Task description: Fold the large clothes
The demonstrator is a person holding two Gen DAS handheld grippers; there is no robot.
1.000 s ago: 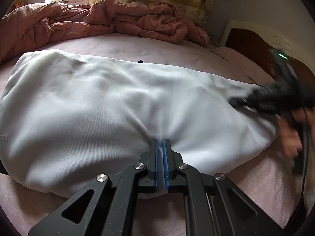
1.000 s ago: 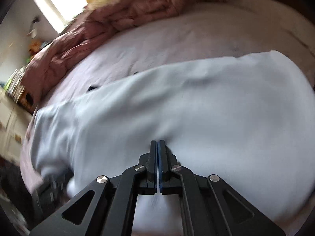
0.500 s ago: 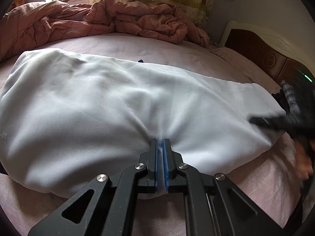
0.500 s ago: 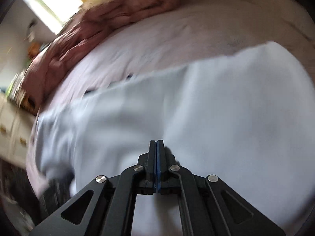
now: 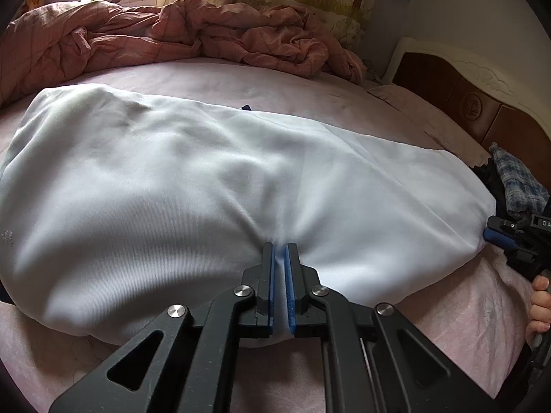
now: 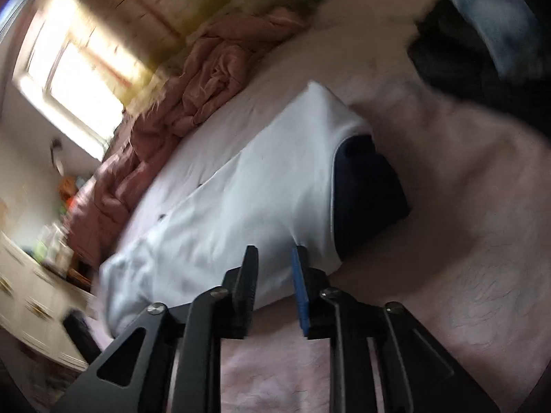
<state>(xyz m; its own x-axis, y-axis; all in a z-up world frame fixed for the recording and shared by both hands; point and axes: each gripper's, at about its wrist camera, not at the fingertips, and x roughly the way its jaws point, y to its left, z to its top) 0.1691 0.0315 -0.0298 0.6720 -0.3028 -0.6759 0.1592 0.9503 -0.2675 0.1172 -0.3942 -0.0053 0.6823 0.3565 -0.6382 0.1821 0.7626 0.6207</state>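
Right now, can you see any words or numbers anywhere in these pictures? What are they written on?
"DA": white letters on the right gripper, at the picture's right edge in the left wrist view; the rest is cut off.
Round carved emblem on the wooden headboard: too small to read.
Orange sticker by the window: marks too blurred to read.
Right wrist view: blurred, nothing readable.
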